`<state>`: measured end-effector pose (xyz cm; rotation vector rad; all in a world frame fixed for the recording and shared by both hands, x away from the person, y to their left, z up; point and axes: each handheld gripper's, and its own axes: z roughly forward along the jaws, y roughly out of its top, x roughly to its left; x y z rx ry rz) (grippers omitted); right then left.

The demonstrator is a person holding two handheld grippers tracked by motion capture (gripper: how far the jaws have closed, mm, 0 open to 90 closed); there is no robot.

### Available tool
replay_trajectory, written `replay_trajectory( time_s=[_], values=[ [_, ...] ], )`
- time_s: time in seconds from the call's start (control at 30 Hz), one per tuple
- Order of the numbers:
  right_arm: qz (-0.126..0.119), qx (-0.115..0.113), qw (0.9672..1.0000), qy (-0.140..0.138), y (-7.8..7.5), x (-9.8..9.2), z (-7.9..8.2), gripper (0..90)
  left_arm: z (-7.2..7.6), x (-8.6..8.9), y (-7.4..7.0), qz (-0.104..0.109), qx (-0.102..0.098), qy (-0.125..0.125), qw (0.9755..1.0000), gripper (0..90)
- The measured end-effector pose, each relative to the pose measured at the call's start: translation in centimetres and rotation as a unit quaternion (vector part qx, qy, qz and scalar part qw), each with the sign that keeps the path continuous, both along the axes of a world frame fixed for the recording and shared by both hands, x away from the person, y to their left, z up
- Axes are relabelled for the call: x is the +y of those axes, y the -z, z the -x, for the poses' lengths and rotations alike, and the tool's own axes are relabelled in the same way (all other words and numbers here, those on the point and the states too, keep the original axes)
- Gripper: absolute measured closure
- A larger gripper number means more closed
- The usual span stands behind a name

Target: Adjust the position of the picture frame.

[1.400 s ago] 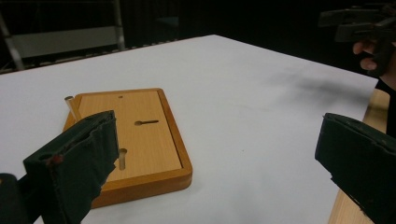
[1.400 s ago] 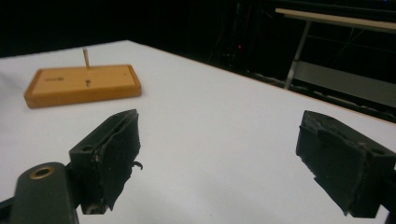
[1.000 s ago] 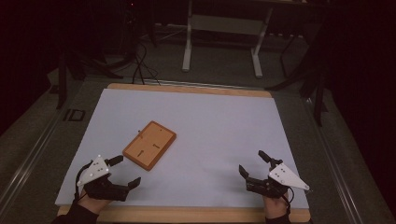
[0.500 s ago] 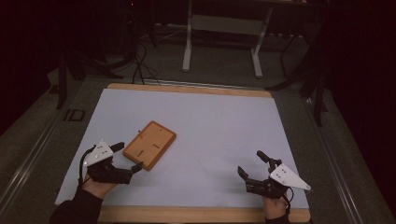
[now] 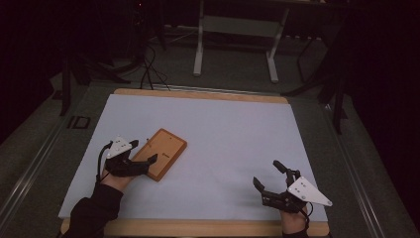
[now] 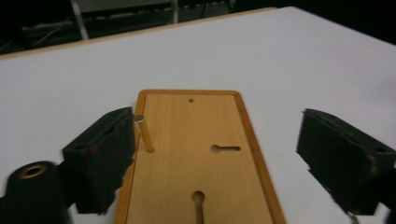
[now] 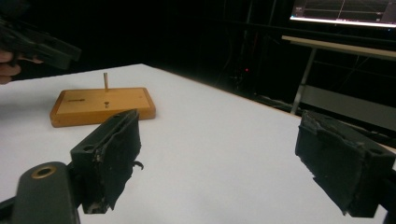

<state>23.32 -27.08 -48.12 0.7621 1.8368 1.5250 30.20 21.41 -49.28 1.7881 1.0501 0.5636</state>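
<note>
A flat wooden board [image 5: 166, 151] lies left of centre on the white table top [image 5: 237, 124]. It has keyhole slots, and a thin brass peg [image 6: 144, 133] stands upright near one long edge. My left gripper [image 5: 143, 151] is open at the board's near end, one jaw on each side. In the left gripper view the board [image 6: 201, 154] runs between the jaws and the peg stands just inside the left one. My right gripper [image 5: 267, 174] is open over bare table at the front right, holding nothing. In the right gripper view the board [image 7: 102, 106] and the peg [image 7: 106, 80] are far off.
The table's wooden rim [image 5: 198, 94] borders the white sheet. Beyond the far edge a metal stand [image 5: 233, 29] and cables [image 5: 148, 64] sit on a dark floor. A lit screen [image 7: 345, 11] is visible in the right gripper view.
My left gripper has moved forward and to the right from the front left corner until its open jaws straddle the board's near end. The right gripper has barely shifted.
</note>
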Motion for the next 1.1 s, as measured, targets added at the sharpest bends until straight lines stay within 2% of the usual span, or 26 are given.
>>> replay_trajectory(
  time_s=[0.13, 0.17, 0.37, 0.4, 0.5, 0.7, 0.77, 0.83, 0.9, 1.03, 1.1],
  values=[
    [-0.001, 0.004, 1.0000, -0.003, 0.1, 0.0, -0.1, 13.7, -1.0, -0.1, 0.6, -0.010, 0.007, -0.017, 0.9998, 18.5],
    [0.001, 0.005, 1.0000, -0.002, 0.1, 0.0, -0.1, 13.7, -1.6, -0.2, 1.0, -0.019, 0.014, -0.029, 0.9993, 18.5],
    [0.004, 0.007, 1.0000, -0.004, 0.1, 0.1, 0.0, 13.7, -3.2, -0.1, 2.1, -0.022, 0.041, -0.061, 0.9971, 31.0],
    [0.004, 0.005, 1.0000, -0.005, 0.1, 0.1, 0.0, 13.8, -3.4, 0.0, 2.2, -0.016, 0.044, -0.059, 0.9971, 34.2],
    [0.005, 0.003, 1.0000, -0.008, 0.1, 0.1, 0.0, 13.7, -4.0, 0.1, 2.6, -0.016, 0.050, -0.058, 0.9969, 42.7],
    [0.002, 0.006, 0.9999, -0.009, 0.1, 0.1, 0.0, 13.8, -5.1, 0.0, 3.4, -0.028, 0.064, -0.067, 0.9953, 57.7],
    [0.001, 0.008, 0.9999, -0.008, 0.1, 0.0, 0.0, 13.7, -5.3, -0.2, 3.6, -0.043, 0.067, -0.063, 0.9948, 62.0],
    [0.000, 0.010, 0.9999, -0.009, 0.1, 0.0, 0.0, 13.8, -5.5, -0.5, 3.7, -0.046, 0.070, -0.064, 0.9944, 64.1],
    [0.000, 0.011, 0.9999, -0.009, 0.2, 0.0, -0.1, 13.7, -5.5, -0.8, 3.8, -0.054, 0.067, -0.075, 0.9935, 68.1],
    [0.001, 0.012, 0.9999, -0.010, 0.2, 0.1, -0.1, 13.8, -5.7, -1.0, 3.9, -0.053, 0.062, -0.077, 0.9937, 73.4],
    [0.001, 0.012, 0.9999, -0.011, 0.2, 0.1, -0.1, 13.8, -5.7, -1.0, 4.0, -0.060, 0.060, -0.087, 0.9925, 77.3]
  ],
)
